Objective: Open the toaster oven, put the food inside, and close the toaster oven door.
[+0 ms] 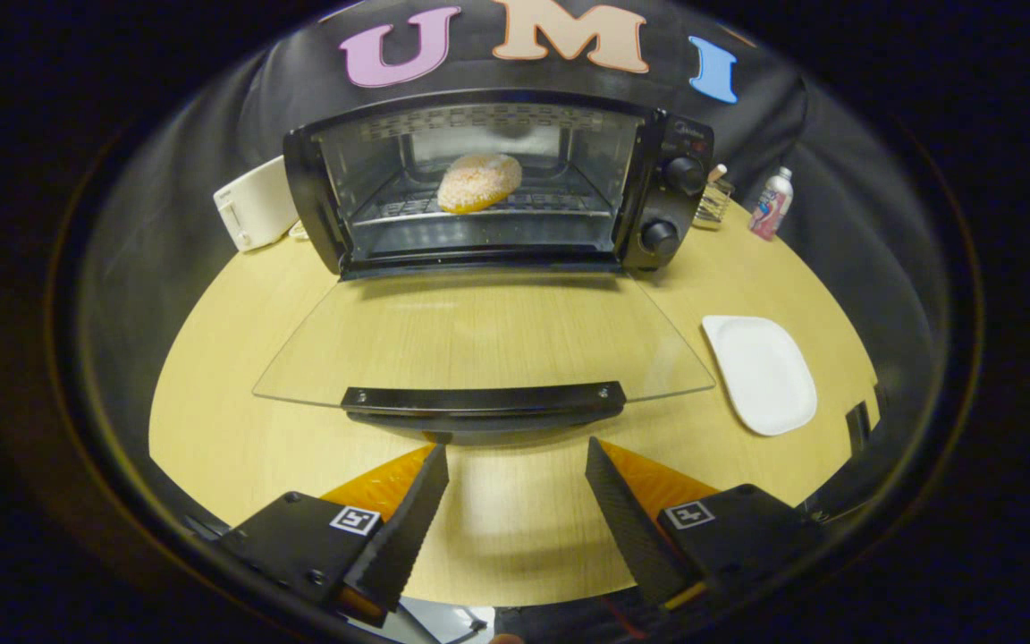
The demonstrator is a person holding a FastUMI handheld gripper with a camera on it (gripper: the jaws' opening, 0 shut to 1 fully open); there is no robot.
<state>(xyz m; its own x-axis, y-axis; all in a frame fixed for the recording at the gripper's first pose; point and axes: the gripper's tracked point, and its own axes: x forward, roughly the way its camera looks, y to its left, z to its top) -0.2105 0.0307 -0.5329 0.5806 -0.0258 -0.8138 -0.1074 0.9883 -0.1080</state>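
The toaster oven (497, 183) sits at the far side of the round wooden table (238, 394), and its glass door (479, 335) is folded all the way down, lying flat out toward me with its dark handle (484, 400) at the near edge. Inside, the food (479, 182), a round sugared bun or doughnut, rests on the wire rack (533, 207) in the middle of the chamber. Two knobs (671, 206) stand one above the other on the oven's right panel.

My claw (515, 470) hovers just short of the door handle, its fingers (412, 523) spread apart with nothing between them but bare table; the tips sit near the handle's underside without touching it.

To the right of the open door lies a white plate (761, 371). Behind it, beside the oven, stand a small bottle (772, 203) and a little rack (712, 201). A white appliance (256, 206) sits at the oven's left.
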